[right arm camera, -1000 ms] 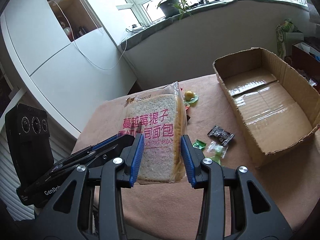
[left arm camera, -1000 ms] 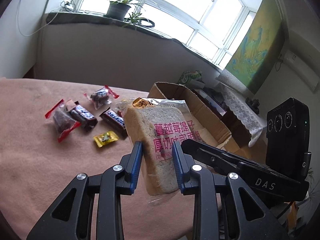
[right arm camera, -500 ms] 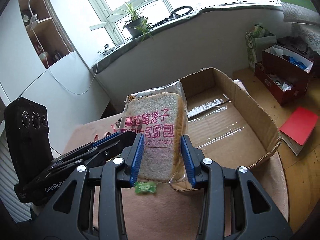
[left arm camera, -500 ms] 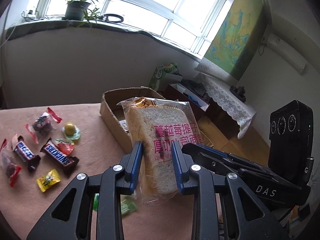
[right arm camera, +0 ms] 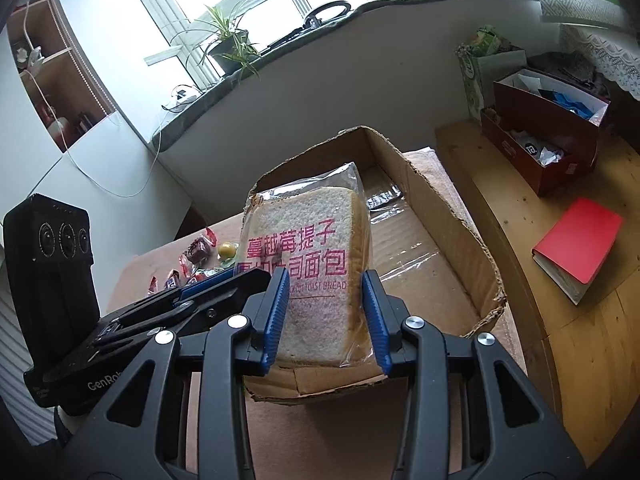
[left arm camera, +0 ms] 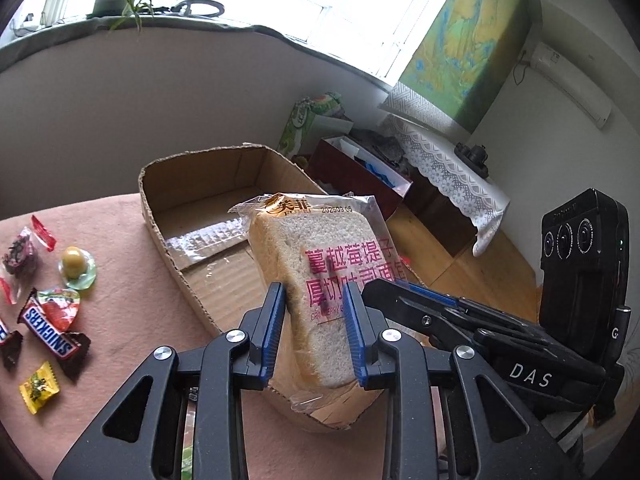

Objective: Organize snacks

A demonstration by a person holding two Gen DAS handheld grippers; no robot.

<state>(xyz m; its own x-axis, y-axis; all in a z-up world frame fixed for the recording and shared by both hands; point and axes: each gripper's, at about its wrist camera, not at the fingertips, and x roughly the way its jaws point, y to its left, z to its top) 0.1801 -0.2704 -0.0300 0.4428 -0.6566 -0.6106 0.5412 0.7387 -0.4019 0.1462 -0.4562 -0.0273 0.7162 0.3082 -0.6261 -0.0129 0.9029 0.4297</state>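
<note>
A bagged slice of toast bread with pink lettering is held upright between both grippers. My left gripper is shut on its lower part. My right gripper is shut on the same bread bag from the other side. The bread hangs over the near end of an open cardboard box, which also shows in the right wrist view. The box holds nothing that I can see. The right gripper's body crosses the left wrist view at the right.
Loose snacks lie on the pink tablecloth left of the box: a Snickers bar, a yellow candy, a green-wrapped round candy, a dark wrapped sweet. A red book and red boxes sit beyond the table.
Both grippers have carried the bread to the right, from above the scattered snacks to above the near end of the cardboard box. The grip on the bread is unchanged.
</note>
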